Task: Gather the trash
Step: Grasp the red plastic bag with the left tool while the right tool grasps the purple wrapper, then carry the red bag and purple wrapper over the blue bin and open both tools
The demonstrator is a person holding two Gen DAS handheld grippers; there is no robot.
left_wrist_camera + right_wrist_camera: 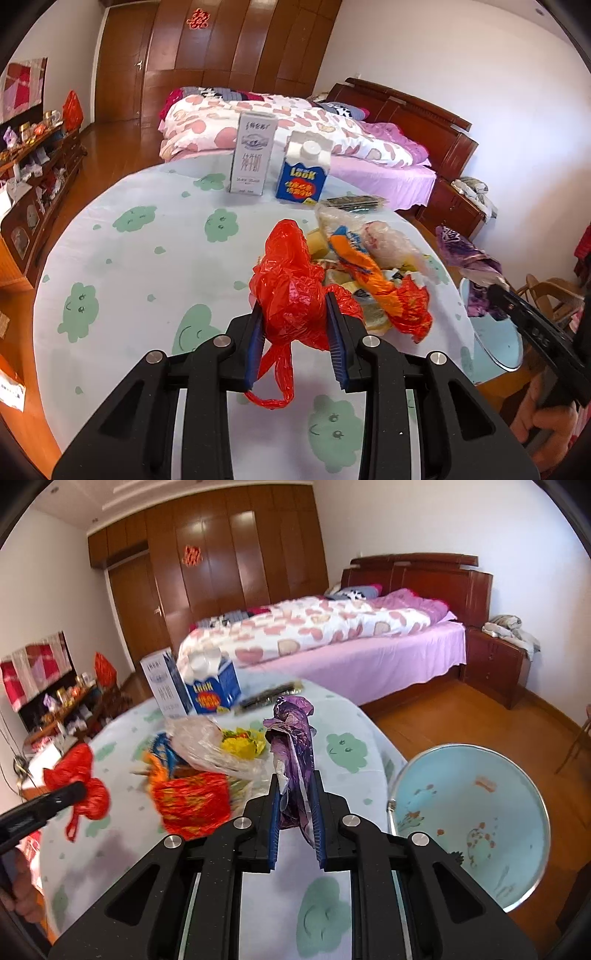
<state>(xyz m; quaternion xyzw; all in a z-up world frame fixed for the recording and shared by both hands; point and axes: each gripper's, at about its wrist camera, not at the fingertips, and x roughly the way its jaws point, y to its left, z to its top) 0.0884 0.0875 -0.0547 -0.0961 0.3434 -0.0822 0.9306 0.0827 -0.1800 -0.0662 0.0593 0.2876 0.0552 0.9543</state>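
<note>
My left gripper (294, 302) is shut on a crumpled red plastic bag (288, 288), held just above the round table (129, 258) with a handle loop dangling. My right gripper (295, 775) is shut on a purple wrapper (295, 731) that sticks up between its blue pads, near the table's right edge. A pile of trash (369, 266) lies between them: clear bags, an orange wrapper, yellow scraps, another red bag. A light blue bin (480, 812) stands open on the floor to the right of the table. The right wrist view shows the left gripper (77, 790) with the red bag (79, 775).
A white carton (253, 153) and a blue carton (303, 170) stand upright at the table's far side, with a dark flat packet (354, 203) beside them. A bed (332, 635) lies beyond. A cluttered low cabinet (33, 177) lines the left wall. A person's hand (546, 417) holds the right gripper.
</note>
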